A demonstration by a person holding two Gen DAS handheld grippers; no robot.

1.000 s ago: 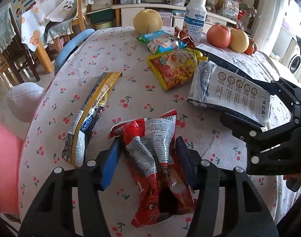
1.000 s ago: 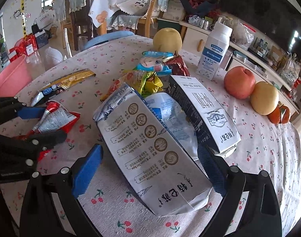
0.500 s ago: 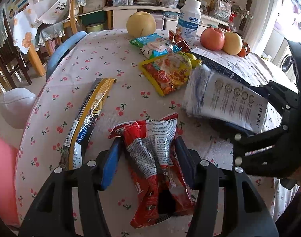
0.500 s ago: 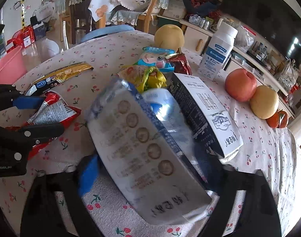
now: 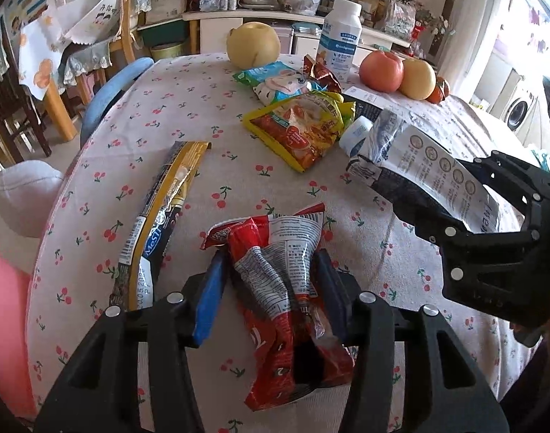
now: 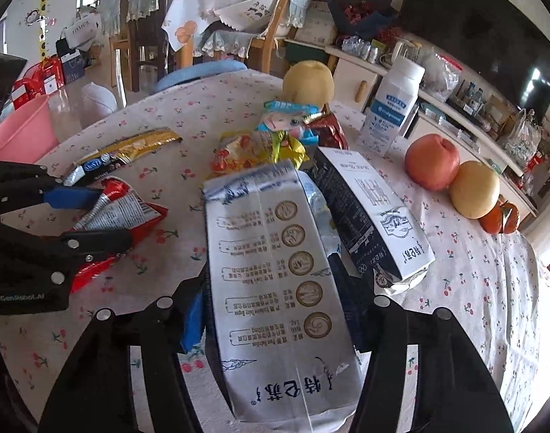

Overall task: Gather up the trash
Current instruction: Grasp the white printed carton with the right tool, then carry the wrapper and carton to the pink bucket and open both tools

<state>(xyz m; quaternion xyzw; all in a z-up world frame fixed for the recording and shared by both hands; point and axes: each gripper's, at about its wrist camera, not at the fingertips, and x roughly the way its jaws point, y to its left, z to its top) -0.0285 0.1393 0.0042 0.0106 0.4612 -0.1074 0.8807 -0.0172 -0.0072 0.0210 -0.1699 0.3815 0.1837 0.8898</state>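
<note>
A crumpled red snack wrapper [image 5: 275, 252] sits bunched between the blue pads of my left gripper [image 5: 271, 258] at the near edge of the cherry-print table [image 5: 166, 115]. The jaws are closing and the pads press its sides. My right gripper [image 6: 271, 270] is closing its jaws on a grey-white milk carton [image 6: 275, 252], which stands tilted between the fingers. In the left wrist view that carton [image 5: 430, 166] is slanted up off the cloth at the right. The right wrist view has the left gripper [image 6: 90, 216] at the left with the red wrapper [image 6: 123, 205] in it.
On the table lie a gold-black long wrapper [image 5: 166, 209], a yellow-orange snack bag [image 5: 300, 130], a blue-white wrapper [image 5: 275, 79], a second dark carton [image 6: 376, 223], a white bottle [image 5: 340, 36] and fruit [image 5: 381, 70]. A pink bin [image 6: 22, 133] stands left of the table.
The right jaws have drawn in from wide apart onto the carton, which has turned up and tilted between them. The left jaws have narrowed on the red wrapper.
</note>
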